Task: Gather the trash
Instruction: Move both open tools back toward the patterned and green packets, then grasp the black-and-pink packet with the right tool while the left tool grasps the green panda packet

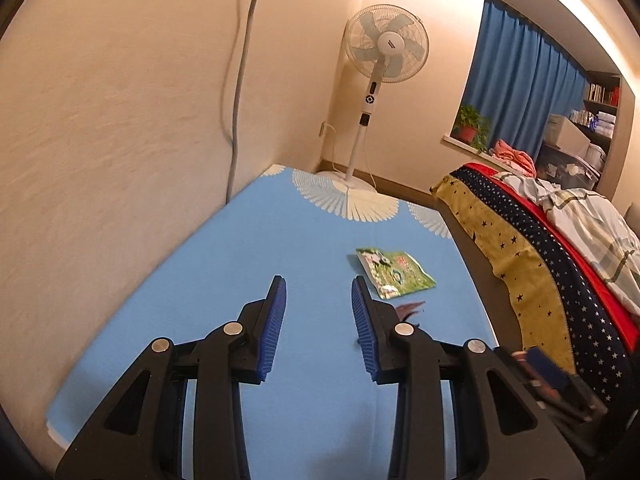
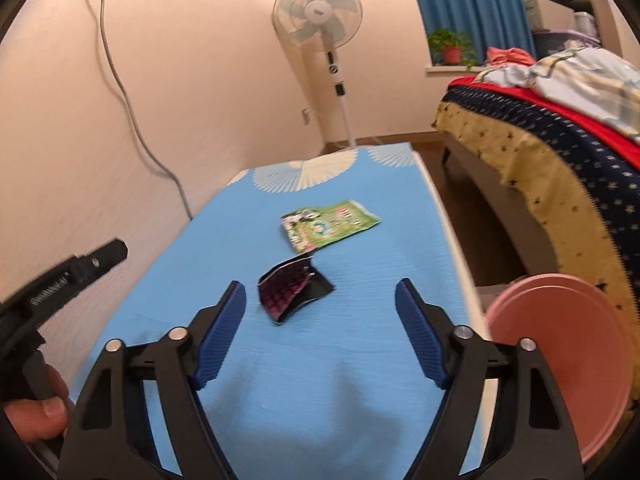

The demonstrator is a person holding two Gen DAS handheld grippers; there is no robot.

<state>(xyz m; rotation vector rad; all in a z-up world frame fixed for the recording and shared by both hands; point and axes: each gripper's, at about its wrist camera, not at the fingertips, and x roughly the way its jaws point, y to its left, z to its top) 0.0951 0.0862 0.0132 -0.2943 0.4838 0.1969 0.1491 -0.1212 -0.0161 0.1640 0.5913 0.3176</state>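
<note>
The right tongs (image 2: 320,312) are spread wide with nothing between them. They hang low over the blue desk (image 2: 360,380) and point at a small dark wrapper with pink marks (image 2: 294,294). The wrapper sits just past the tips, a bit toward the 11 o'clock side, and it is bent up like a little tent. Farther along, at 12 o'clock from the dark one, lies a flat green snack bag (image 2: 330,224). The two bits of trash lie close together, and I cannot tell if they touch.

The left tongs (image 1: 319,312) are partly spread and hold nothing too. From their own view the green snack bag (image 1: 394,272) lies at about 1 o'clock from the tips. A hand (image 2: 36,412) holds the left tool at the 8 o'clock edge of the right view.

A pink bin (image 2: 560,364) waits at 3 o'clock, beside the desk and low down. I think the trash is meant to go in there.

The step now looks like picking up the dark wrapper. To do it well, the right tongs should slide a little left so the wrapper sits right in the middle. Then go down until the tips almost brush the desk. Pinch the raised fold, not the flat part, since the fold is easy to catch. Squeeze slowly, because a light wrapper can skid away. Lift straight up so it does not push the green bag.
</note>
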